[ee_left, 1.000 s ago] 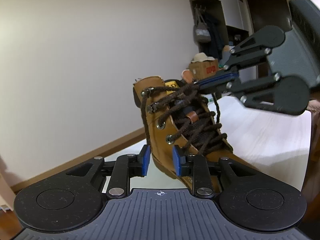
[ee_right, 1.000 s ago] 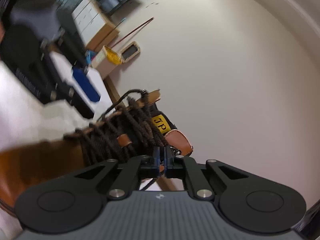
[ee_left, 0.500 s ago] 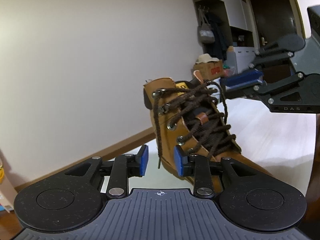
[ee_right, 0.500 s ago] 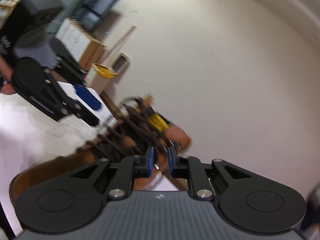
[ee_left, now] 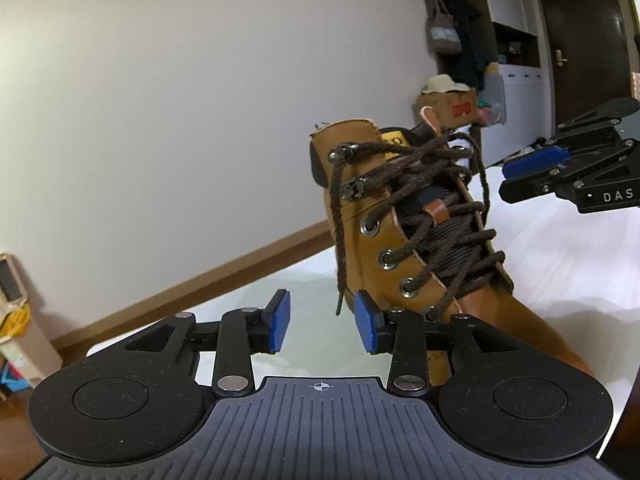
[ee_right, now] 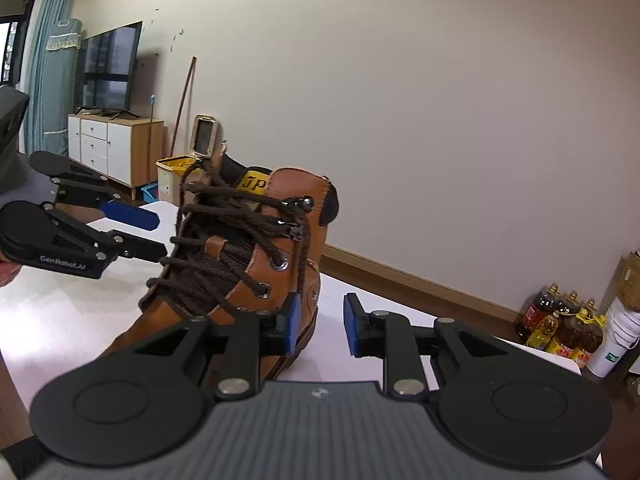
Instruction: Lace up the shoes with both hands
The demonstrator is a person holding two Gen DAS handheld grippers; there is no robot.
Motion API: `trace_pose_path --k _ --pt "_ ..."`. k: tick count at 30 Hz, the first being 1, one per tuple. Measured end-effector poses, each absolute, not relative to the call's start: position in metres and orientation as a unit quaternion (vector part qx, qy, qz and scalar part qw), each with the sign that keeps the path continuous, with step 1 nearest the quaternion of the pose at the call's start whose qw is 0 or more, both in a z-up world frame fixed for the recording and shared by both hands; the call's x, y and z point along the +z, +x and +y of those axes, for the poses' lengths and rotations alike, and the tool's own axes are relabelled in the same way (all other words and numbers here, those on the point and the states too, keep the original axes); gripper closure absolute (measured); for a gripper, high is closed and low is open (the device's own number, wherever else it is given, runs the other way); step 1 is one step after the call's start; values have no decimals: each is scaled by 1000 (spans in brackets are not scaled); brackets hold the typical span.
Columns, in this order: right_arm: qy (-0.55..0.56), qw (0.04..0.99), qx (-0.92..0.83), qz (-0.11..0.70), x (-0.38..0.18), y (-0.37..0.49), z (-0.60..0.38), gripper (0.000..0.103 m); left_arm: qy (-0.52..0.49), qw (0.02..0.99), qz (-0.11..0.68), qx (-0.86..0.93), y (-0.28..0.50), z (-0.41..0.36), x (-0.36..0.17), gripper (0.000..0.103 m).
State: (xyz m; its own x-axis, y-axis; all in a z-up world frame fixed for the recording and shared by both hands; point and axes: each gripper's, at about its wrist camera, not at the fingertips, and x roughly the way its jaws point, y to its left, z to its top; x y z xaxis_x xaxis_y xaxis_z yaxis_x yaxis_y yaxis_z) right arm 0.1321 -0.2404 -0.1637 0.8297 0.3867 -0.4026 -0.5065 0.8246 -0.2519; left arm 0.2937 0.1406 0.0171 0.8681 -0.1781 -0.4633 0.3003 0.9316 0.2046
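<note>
The boot [ee_left: 404,248], tan leather, stands upright on the white table [ee_left: 560,264], near its far edge by the wall. Its heel end faces the wall and its toe points back toward the cameras. The dark brown lace [ee_left: 436,184] crosses the tongue through the eyelets and the upper hooks. One free end [ee_left: 339,240] hangs from the top hook down the boot's outer side in the left wrist view, its tip dangling just above the table. In the right wrist view another strand [ee_right: 301,264] hangs from the top hooks down the other side. A yellow tag [ee_right: 254,183] marked "JP" sits at the top of the tongue.

The left gripper [ee_left: 322,326] sits low beside the boot's side. Its jaws are opening, the blue pads spread apart. The hanging lace tip is just above the gap; the pads do not touch it. The right pad is just beside the boot's lower eyelets.

The right gripper [ee_right: 319,322] sits at the boot's other side, near the heel. Its jaws are opening too, the pads spread, with bare table between them. Its left pad is just beside the boot leather; contact cannot be told.

Beyond the table: a plain wall with baseboard, a TV [ee_right: 109,68] on a cabinet, and oil bottles [ee_right: 560,328] on the floor.
</note>
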Motion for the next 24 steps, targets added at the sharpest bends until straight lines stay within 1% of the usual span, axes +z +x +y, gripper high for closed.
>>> trace_pose_path --k 10,14,19,24 --pt "-163 940 234 187 -158 117 -246 75 133 957 229 -116 289 146 19 60" --pt "-138 940 241 198 -155 111 -255 75 123 960 224 -117 289 149 22 60" --pt "-64 938 266 215 -151 112 -269 75 102 963 209 -134 288 158 30 59" --pt "-29 934 274 225 -153 120 -277 75 117 961 217 -127 293 151 33 59"
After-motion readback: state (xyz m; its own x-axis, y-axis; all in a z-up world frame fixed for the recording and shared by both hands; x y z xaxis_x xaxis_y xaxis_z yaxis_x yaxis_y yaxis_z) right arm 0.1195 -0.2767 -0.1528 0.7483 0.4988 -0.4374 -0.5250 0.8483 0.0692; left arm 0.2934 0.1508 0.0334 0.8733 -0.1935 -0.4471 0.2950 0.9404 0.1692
